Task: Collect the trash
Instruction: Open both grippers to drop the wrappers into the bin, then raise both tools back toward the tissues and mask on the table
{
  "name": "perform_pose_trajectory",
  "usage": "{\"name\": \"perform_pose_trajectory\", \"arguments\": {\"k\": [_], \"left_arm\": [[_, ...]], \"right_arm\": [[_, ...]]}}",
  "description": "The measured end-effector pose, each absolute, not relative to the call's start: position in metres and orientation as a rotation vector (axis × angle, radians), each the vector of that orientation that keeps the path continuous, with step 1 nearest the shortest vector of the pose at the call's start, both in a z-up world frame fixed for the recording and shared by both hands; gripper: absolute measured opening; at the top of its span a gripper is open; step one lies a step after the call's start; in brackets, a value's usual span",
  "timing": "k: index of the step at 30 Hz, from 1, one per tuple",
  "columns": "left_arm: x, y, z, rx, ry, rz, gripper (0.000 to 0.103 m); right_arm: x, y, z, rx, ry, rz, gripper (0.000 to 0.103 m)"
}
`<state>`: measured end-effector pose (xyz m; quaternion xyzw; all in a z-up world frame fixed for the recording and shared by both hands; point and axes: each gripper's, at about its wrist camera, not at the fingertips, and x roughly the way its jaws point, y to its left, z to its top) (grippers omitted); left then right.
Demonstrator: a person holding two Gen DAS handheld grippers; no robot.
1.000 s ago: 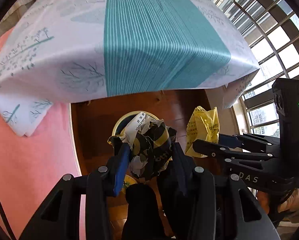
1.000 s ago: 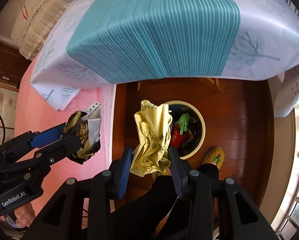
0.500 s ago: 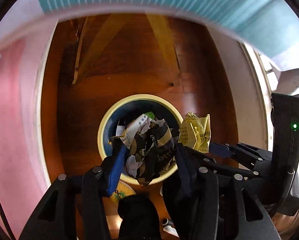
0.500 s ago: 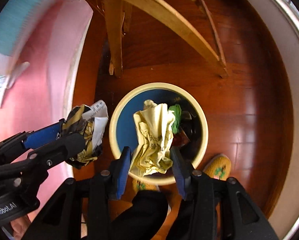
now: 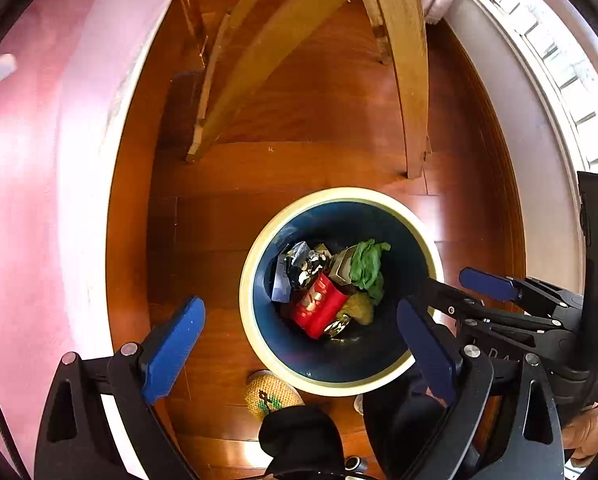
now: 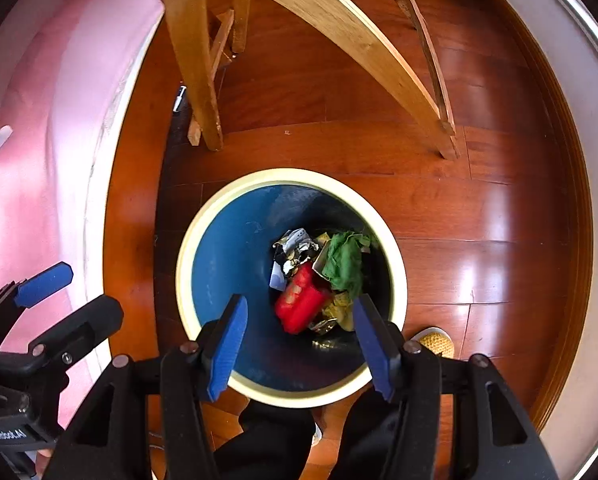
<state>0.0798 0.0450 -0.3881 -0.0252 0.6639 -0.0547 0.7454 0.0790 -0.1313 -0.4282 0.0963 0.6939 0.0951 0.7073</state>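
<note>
Trash (image 6: 311,284) in bin (image 6: 219,264) — below right gripper's (image 6: 299,320) just-opened, empty jaws

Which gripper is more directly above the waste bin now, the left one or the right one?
Right. The right gripper hangs over the bin's opening; the left gripper straddles its near-left rim, one finger off to the side over the floor.

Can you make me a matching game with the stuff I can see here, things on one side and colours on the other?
Things:
1. can
2. crumpled cloth
3. bin rim
4. gripper pads

Colours:
A. blue
B. cream
C. red
D. green

Pairs: 1-C, 2-D, 3-B, 4-A
</note>
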Motion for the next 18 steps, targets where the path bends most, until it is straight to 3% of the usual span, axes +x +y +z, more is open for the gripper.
{"name": "perform_pose_trajectory", "arguments": {"k": [9,18], "left_arm": [[0.073,0.054,-0.318,-0.075,1.373,-0.069,0.096],[0.066,0.072,-0.194,-0.11,1.247,-0.065,0.096]], "right_arm": [[0.066,-0.121,-0.36,0.174,1.517,0.244,0.056],[0.06,-0.106,-0.235,0.126,1.419,0.326,0.056]]}}
